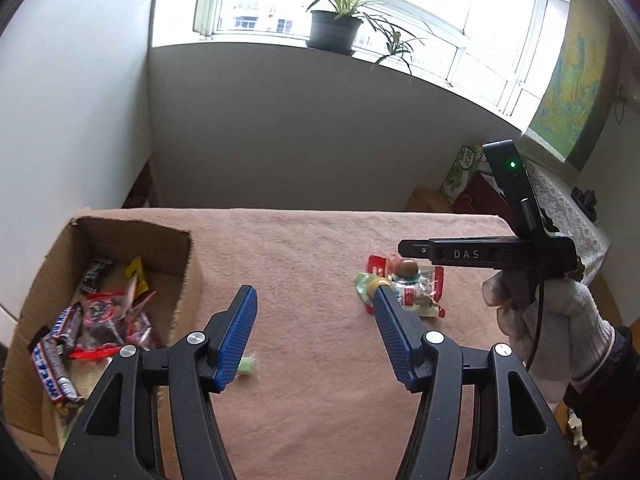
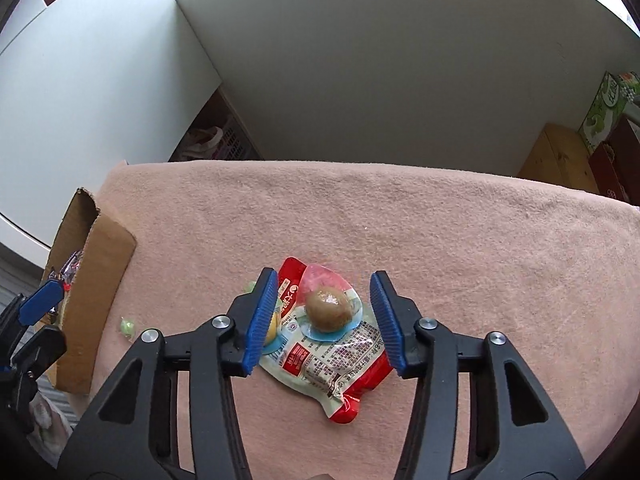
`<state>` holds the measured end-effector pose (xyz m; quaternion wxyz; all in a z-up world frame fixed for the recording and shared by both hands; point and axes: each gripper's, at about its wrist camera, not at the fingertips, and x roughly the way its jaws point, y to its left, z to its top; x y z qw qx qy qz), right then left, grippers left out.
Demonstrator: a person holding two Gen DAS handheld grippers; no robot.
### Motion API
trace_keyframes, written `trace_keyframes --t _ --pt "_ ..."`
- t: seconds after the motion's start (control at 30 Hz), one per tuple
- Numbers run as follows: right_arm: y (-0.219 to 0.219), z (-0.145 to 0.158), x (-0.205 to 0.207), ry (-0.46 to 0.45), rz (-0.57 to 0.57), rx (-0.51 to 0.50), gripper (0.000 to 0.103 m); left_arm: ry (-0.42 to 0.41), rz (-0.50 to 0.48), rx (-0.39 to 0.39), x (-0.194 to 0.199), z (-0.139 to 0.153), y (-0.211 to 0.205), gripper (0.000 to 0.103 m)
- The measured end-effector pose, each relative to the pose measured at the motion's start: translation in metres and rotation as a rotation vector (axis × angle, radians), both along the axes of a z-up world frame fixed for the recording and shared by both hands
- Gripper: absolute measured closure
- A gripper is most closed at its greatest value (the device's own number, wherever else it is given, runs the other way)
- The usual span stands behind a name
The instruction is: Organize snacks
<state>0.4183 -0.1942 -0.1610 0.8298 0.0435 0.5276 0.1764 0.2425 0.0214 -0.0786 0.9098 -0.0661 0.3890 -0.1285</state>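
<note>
A red and white packet (image 2: pixel 328 356) with a brown egg (image 2: pixel 329 308) sealed in it lies on the pink cloth (image 2: pixel 460 240). My right gripper (image 2: pixel 324 277) stands open over it, one blue pad on each side and neither pressing. A yellow piece (image 2: pixel 272 330) peeks out by the left pad. The left wrist view shows the same packets (image 1: pixel 416 290) under the right tool's black body (image 1: pixel 480 254). My left gripper (image 1: pixel 314 292) is open with nothing between its fingers. A small green candy (image 1: pixel 246 366) lies by its left pad. The cardboard box (image 1: pixel 120 236) at left holds several snack bars.
A gloved hand (image 1: pixel 576 320) grips the right tool. The cloth's far edge (image 1: pixel 320 211) drops off toward a grey wall. A potted plant (image 1: pixel 332 28) stands on the windowsill. A wooden crate (image 2: pixel 556 156) and a green carton (image 2: pixel 604 112) sit beyond the table's right side.
</note>
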Motion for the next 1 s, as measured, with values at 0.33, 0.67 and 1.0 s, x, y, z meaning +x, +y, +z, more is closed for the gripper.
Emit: trace_keyframes --t 0.33,0.67,1.0 --pt "-0.007 -0.02 0.011 0.037 -0.023 0.02 0.069 0.211 -0.028 -0.033 0.089 -0.062 -0.055 0.071" --pt "-0.029 -0.02 -0.031 0.034 -0.018 0.059 0.07 0.236 -0.17 0.084 0.064 -0.079 -0.096 0.08" --pt "-0.056 -0.025 -0.112 0.015 -0.008 0.073 0.07 0.196 -0.224 0.135 0.015 -0.082 -0.097 0.079"
